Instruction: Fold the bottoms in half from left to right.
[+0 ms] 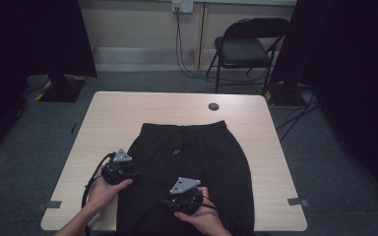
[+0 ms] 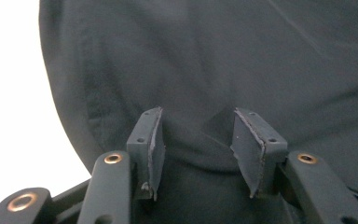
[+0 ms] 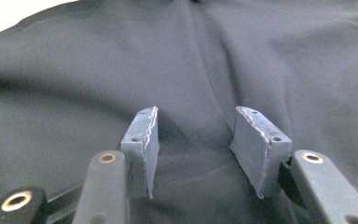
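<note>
While the black shorts (image 1: 187, 172) lie flat and unfolded mid-surface (image 1: 128, 110), waistband at the far end, the left tool (image 2: 196, 140) and right tool (image 3: 196, 140) rest half-spread on the near hem, gripping nothing; folding seems barely begun.

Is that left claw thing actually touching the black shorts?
Touching. In the left gripper view the left gripper has its pad tips sunk into the shorts, with a puckered ridge of cloth between its parted jaws.
</note>
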{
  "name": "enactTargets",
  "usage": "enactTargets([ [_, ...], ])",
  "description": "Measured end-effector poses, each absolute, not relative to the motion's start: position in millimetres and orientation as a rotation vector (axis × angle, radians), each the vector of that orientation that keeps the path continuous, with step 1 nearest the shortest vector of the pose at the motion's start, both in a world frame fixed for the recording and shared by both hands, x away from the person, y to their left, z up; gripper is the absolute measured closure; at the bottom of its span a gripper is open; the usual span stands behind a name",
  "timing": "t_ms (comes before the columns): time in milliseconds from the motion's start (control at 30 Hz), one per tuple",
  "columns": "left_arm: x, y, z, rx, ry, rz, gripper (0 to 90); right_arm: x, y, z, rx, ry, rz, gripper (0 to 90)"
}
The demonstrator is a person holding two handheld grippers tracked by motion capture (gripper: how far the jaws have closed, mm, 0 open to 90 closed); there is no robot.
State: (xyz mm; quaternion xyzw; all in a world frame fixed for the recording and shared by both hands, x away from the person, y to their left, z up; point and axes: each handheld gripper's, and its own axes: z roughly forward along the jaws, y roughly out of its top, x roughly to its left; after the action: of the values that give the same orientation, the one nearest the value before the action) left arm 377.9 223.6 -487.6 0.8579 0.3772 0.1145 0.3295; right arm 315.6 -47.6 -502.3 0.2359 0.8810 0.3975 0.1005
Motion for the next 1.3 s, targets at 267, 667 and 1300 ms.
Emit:
enactTargets([
  [267,381,210,-486,2.189,0.922,0.266,50.8,317,-95,-498,0.712,2.626,1.121,50.3],
  [667,390,197,-493,2.229,0.873,0.354,52.8,300,-89,-467,0.781,2.544,1.144,48.8],
  [1300,390,197,-493,2.222,0.886,0.35,52.9,264,33,-495,0.539,2.73,1.134,49.7],
])
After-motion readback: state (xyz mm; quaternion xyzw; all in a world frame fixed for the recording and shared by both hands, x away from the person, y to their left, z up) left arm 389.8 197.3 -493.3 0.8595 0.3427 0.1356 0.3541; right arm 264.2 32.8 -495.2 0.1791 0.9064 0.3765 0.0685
